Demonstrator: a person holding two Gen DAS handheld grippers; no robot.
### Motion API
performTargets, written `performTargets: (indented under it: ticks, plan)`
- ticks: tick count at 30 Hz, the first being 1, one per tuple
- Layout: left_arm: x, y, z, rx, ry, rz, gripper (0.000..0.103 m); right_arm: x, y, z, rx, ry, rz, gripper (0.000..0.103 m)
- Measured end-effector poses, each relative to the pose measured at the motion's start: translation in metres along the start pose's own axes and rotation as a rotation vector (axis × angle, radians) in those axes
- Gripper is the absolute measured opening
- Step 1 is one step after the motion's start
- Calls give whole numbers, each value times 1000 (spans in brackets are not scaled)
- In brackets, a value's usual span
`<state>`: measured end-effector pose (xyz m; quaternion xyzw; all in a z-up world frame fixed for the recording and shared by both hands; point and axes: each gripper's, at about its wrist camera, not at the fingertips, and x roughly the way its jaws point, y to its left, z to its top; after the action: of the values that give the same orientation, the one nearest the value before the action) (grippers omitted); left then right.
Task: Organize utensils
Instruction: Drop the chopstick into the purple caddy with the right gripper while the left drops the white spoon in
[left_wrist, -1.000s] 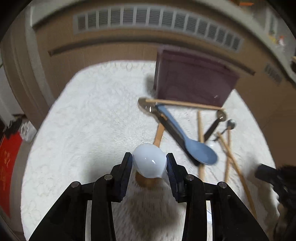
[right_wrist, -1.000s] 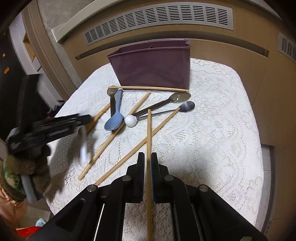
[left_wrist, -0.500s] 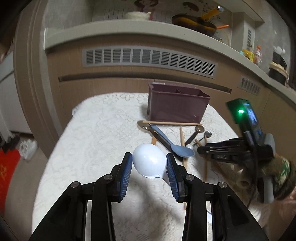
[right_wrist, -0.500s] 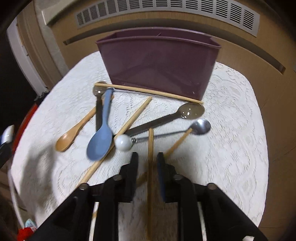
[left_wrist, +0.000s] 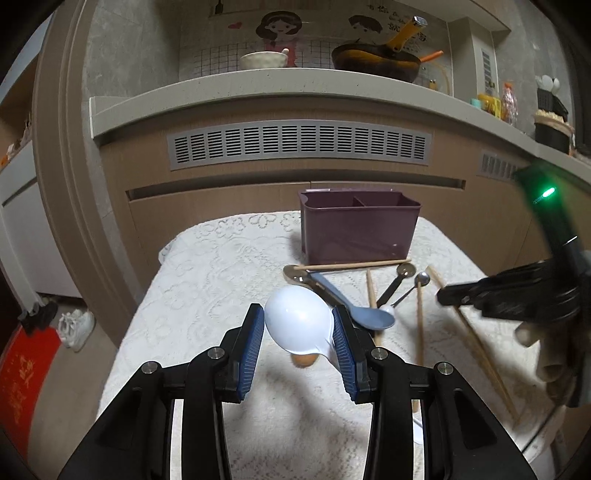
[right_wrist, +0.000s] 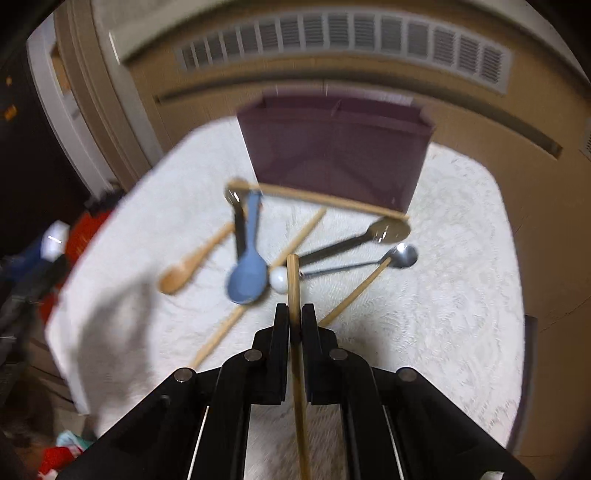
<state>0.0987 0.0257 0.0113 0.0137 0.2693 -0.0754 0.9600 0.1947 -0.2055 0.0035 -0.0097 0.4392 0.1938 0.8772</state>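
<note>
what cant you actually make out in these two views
- White spoon, left wrist view: its handle runs down behind the left gripper.
- Purple organizer: its inside is hidden by its own walls; the right wrist view is motion-blurred.
- Chopstick in the right gripper: its lower end is cut off by the frame's bottom edge.

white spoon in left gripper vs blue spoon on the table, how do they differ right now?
The white spoon is clamped by its bowl in the left gripper, up off the cloth; the blue spoon lies loose on the lace tablecloth. The white spoon touches only the pads; the blue spoon rests across a dark-handled spoon in the pile. White is glossy, blue matte. Both are outside the purple caddy.
</note>
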Motion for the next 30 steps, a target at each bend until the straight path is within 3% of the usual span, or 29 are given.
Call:
performTargets:
  ticks: [10, 16, 24, 26, 30]
  plan:
    - [-13, -19, 22, 50, -113, -9, 39, -72, -6, 16, 68, -192, 81, 7]
    - [-12, -23, 58, 92, -181, -29, 39, -104, -3, 39, 54, -289, 80, 7]
    - [-1, -29, 181, 250, -514, 79, 39, -166, 3, 147, -54, -520, -73, 7]
    - [19, -27, 208, 251, -544, 95, 39, -171, 3, 176, -69, -567, -115, 7]
    - [68, -24, 231, 237, -554, 111, 39, -158, -5, 211, -71, -586, -152, 7]
